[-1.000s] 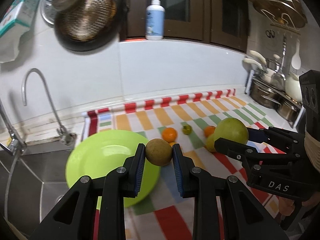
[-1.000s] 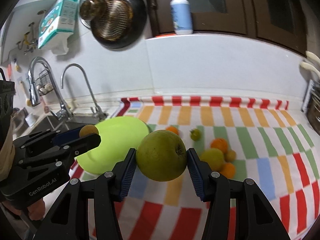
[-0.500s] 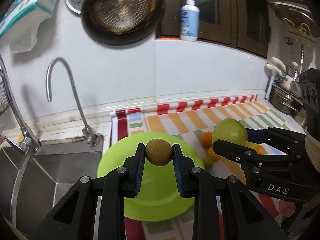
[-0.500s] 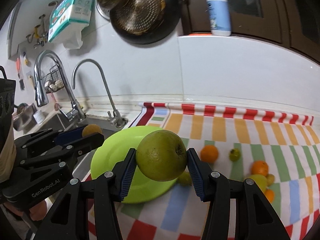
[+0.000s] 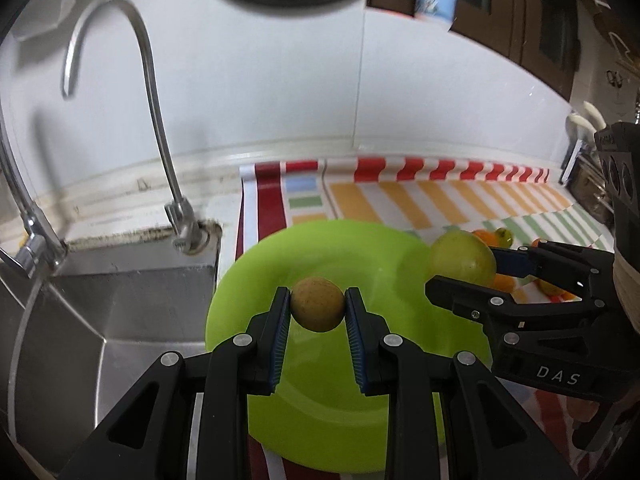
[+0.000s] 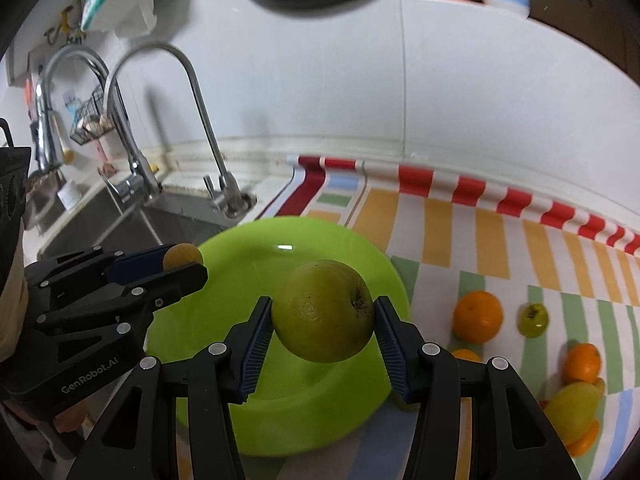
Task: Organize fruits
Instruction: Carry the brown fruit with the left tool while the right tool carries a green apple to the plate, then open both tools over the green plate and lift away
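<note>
My left gripper (image 5: 317, 312) is shut on a small brown round fruit (image 5: 317, 309) and holds it above the lime green plate (image 5: 360, 420). My right gripper (image 6: 323, 320) is shut on a large green apple (image 6: 323, 310) and holds it over the same plate (image 6: 256, 412). In the left wrist view the right gripper (image 5: 472, 272) with the apple (image 5: 462, 258) hangs over the plate's right side. In the right wrist view the left gripper (image 6: 180, 262) with the brown fruit (image 6: 182, 255) is at the plate's left edge. The plate is empty.
A steel sink (image 5: 80, 340) and tap (image 5: 156, 120) lie left of the plate. Oranges (image 6: 477, 316), a small green fruit (image 6: 533, 320) and a yellow fruit (image 6: 572, 408) lie on the striped mat (image 6: 500, 240) to the right. A pan hangs above.
Both grippers have moved left and down with their fruits, from over the mat to just above the green plate. The plate now looks closer and larger.
</note>
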`<act>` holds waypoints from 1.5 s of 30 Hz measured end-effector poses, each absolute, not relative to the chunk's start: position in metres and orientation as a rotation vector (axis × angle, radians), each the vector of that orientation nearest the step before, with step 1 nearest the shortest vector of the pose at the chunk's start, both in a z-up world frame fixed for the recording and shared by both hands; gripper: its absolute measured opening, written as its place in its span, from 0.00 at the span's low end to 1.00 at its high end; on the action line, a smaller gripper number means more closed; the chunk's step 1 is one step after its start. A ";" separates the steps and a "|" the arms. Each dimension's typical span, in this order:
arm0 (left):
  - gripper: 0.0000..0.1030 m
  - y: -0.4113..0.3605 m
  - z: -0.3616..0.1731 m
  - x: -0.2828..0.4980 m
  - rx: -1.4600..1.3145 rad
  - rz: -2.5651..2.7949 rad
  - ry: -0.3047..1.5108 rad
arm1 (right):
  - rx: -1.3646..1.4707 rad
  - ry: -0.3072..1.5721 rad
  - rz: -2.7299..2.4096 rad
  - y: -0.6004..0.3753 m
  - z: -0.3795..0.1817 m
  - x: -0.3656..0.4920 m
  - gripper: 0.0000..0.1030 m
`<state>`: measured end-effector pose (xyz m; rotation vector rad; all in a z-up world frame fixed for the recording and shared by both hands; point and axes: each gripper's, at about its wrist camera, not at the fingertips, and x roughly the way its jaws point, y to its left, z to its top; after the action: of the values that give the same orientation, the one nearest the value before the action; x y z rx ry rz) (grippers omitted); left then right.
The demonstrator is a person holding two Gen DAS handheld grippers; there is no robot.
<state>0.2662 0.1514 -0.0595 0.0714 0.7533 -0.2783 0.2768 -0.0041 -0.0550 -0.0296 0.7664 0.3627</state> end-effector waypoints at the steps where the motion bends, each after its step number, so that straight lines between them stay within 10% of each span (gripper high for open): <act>1: 0.27 0.152 -0.062 0.269 0.070 -0.280 0.761 | -0.032 0.776 0.364 -0.003 -0.059 0.281 0.50; 11: 0.27 0.149 -0.079 0.291 0.085 -0.280 0.792 | -0.036 0.822 0.365 0.003 -0.080 0.308 0.50; 14: 0.44 0.149 -0.078 0.293 0.099 -0.266 0.784 | -0.031 0.824 0.356 0.002 -0.081 0.312 0.50; 45: 0.73 0.123 0.002 0.163 0.064 -0.198 0.588 | 0.000 0.552 0.193 -0.056 0.005 0.170 0.73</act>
<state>0.1635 0.1234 0.0022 0.0641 0.5877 -0.1980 0.1701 -0.0559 0.0052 0.0002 0.5520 0.1932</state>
